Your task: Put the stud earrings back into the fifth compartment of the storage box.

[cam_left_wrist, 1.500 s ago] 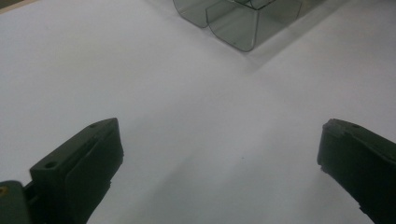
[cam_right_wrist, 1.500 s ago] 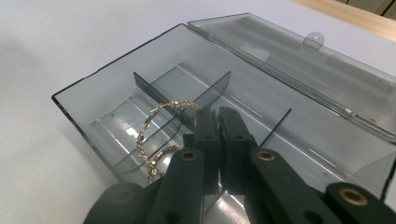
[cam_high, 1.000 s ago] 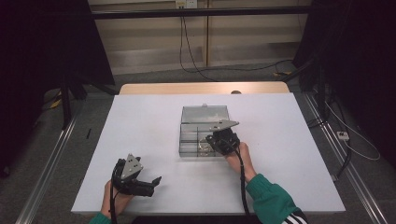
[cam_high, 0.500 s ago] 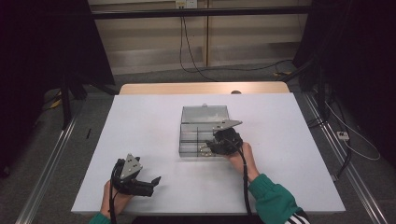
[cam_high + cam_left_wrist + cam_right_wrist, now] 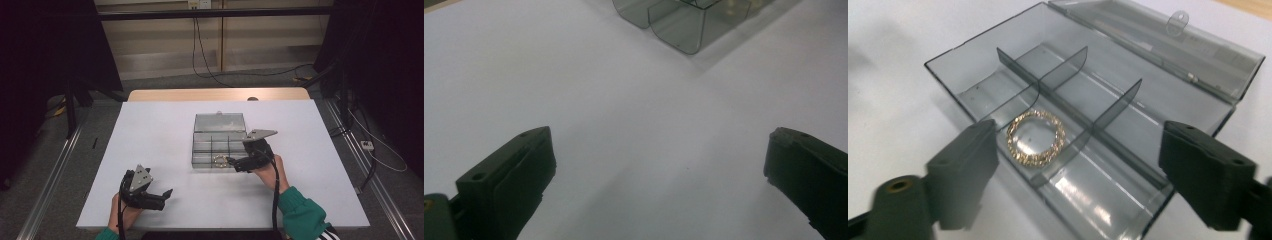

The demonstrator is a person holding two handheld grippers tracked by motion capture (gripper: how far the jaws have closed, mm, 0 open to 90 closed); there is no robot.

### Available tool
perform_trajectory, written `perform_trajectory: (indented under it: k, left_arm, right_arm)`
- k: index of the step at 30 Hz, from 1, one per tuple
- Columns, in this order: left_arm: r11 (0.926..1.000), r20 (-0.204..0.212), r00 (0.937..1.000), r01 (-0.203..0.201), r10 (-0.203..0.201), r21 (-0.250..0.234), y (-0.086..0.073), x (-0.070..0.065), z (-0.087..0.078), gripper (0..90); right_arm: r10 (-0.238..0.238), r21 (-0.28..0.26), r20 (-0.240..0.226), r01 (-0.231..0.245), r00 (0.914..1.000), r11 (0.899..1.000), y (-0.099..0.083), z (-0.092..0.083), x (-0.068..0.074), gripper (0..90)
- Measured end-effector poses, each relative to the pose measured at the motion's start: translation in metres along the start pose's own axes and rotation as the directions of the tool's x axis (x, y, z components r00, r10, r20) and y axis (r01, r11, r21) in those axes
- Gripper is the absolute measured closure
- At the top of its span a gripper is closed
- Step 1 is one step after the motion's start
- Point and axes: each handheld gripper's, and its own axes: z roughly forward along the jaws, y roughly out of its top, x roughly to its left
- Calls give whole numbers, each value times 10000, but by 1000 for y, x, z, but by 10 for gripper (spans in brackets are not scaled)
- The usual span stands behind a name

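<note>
Right tool (image 5: 234,162): jaws wide apart, just been opening, nothing between them, touching nothing; poised at near edge of clear box (image 5: 1128,95). Gold bracelet (image 5: 1036,137) lies flat in box's front middle compartment, a closed ring, no clear long axis. Box long axis runs across bench (image 5: 165,130), lid (image 5: 220,121) folded back on far side. Left tool (image 5: 159,196): jaws wide apart, empty, over bare bench, well apart from box.
</note>
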Motion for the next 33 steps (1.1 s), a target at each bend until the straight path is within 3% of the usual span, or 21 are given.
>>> perform_trajectory:
  k: [9, 17, 33]
  left_arm:
    - [10000, 5, 10000, 0, 0, -14, 0, 1, -1, 0]
    - [10000, -9, 10000, 8, -8, -1, 0, 1, 0, 0]
    - [10000, -49, 10000, 42, -42, 1, -1, 0, -1, 0]
  right_arm:
    - [218, 40, -375, -217, 9991, 9998, -5, -11, -7, 0]
    - [325, -455, -428, -344, 9986, 9984, -11, -23, -11, 0]
    - [542, -283, -282, -550, 9981, 9981, -28, -36, -18, 0]
